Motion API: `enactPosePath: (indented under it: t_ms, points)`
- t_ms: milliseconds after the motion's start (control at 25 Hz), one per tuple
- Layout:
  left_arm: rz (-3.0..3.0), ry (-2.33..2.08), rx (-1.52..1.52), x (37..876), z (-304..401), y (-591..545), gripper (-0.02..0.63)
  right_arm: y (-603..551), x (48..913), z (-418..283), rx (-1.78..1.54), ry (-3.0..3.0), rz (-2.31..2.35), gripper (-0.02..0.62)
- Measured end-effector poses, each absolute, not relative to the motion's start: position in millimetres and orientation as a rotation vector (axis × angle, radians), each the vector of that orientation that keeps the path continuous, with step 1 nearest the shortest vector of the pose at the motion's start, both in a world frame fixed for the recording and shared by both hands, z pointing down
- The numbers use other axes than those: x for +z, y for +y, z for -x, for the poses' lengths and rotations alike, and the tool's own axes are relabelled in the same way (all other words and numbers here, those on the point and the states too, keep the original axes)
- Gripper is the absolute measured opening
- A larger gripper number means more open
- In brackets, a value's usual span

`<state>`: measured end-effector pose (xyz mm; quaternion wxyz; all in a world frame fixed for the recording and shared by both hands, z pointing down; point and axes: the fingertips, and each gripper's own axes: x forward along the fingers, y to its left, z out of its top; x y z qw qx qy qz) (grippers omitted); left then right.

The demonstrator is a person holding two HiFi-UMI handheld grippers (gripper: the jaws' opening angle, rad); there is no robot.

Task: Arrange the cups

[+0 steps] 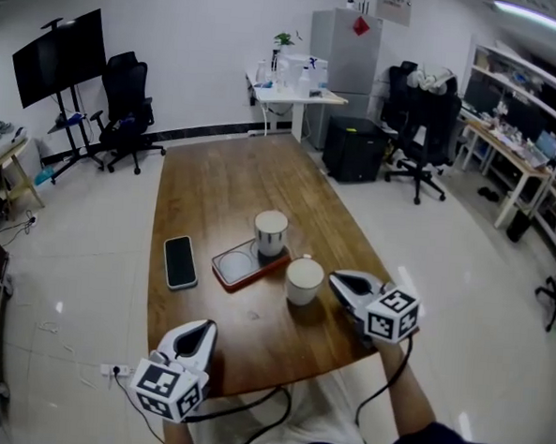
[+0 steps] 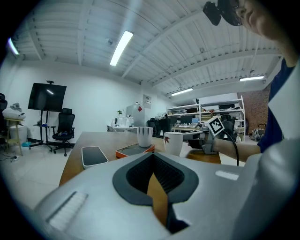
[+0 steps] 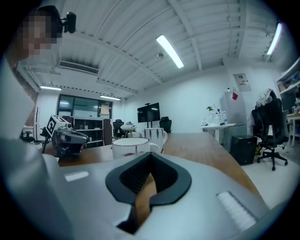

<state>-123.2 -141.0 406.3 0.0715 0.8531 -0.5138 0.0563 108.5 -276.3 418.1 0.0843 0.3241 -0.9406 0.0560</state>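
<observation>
holding nothing, left gripper (image 1: 199, 328) and right gripper (image 1: 336, 282) have jaws fully closed. near cup (image 1: 303, 281) stands just beside the right gripper; far cup (image 1: 271, 233) sits on an orange tray (image 1: 232, 266).

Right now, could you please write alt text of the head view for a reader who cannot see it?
Two cups stand on a wooden table: the far cup on an orange-edged tray, the near cup on bare wood, a phone left of them. The left gripper and right gripper, both shut, point in from the near edge.
</observation>
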Motion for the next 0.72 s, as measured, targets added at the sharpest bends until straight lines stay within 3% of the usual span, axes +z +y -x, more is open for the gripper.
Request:
enactPosePath:
  t_ms: [360,720]
  points:
    - [-2.684,-1.329,0.189,407.9,64.2,-151.6,0.002,-271.3,409.6,-101.7,0.179,-2.808,-0.987,0.001]
    - [-2.709,-1.293,0.191,404.3,57.6,-151.0,0.002,-270.7,409.4,-102.4,0.18,-2.81,-0.989,0.001]
